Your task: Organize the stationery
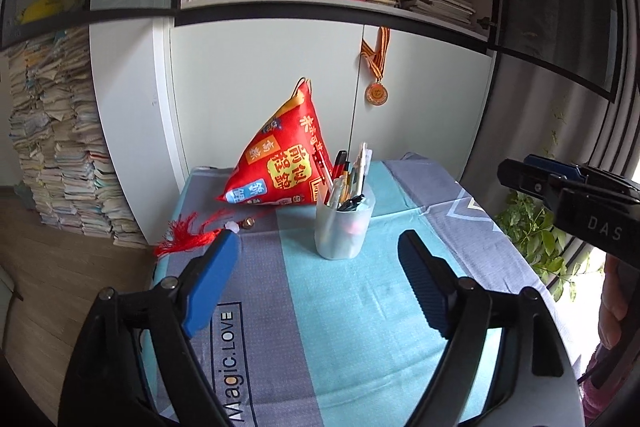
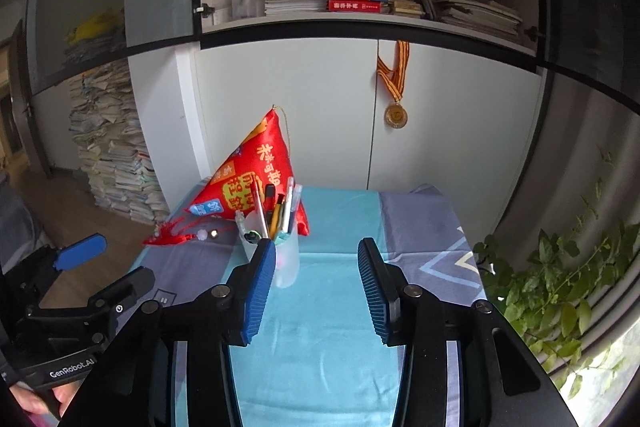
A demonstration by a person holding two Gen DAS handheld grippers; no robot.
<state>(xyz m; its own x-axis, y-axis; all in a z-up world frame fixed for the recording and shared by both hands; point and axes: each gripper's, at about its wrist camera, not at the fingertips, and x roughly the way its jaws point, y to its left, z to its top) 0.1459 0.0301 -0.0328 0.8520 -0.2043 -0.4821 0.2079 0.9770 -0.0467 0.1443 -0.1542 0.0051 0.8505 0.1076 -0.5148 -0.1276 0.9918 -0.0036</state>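
Pens (image 1: 347,179) all in cup (image 1: 343,231), left gripper (image 1: 320,267) and right gripper (image 2: 316,287) jaws spread, empty; looks done, next just clear the desk (image 1: 360,307).

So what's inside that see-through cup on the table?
The cup holds a bunch of pens and markers standing upright, tips poking above the rim. Something pinkish shows faintly through the frosted wall near the bottom; what it is stays unclear.

Both grippers, left gripper (image 1: 316,259) and right gripper (image 2: 316,263), hold nothing, fingers apart.
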